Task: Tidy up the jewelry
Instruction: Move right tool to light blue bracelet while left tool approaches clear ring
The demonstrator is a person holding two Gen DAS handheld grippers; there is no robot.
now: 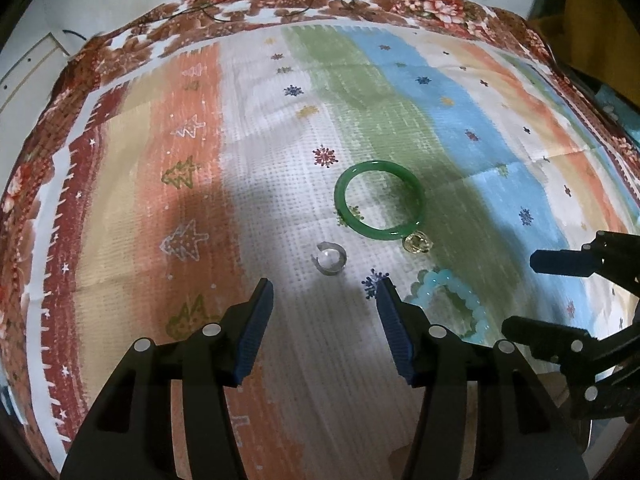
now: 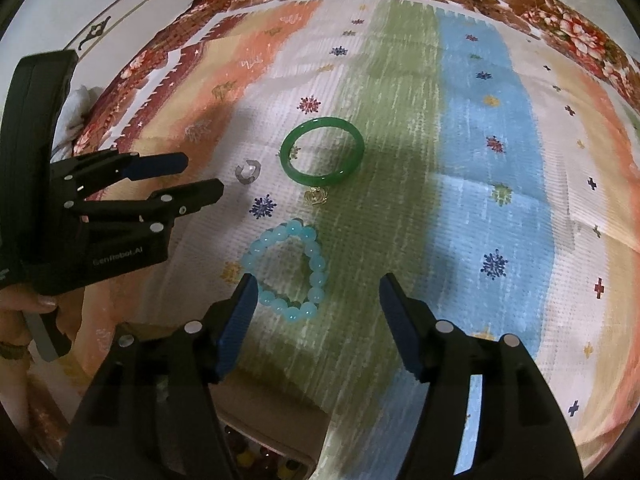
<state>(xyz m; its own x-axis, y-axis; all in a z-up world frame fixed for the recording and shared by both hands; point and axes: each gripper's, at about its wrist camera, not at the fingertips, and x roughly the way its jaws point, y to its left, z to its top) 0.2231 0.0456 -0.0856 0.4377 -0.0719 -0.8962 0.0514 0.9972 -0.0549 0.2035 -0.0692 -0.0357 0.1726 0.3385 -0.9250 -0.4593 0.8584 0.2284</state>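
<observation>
Below right hand-held gripper [image 2: 318,294], box [image 2: 256,446], coloured beads inside

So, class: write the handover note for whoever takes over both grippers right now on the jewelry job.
Left gripper: open, empty, above the clear open ring.
Right gripper: open, empty, over the light blue bead bracelet.
Green bangle lies flat on the striped cloth, with the small gold piece at its near edge.
Done: nothing picked up yet.
Left: all four pieces. A container with beads shows at the near edge.
</observation>
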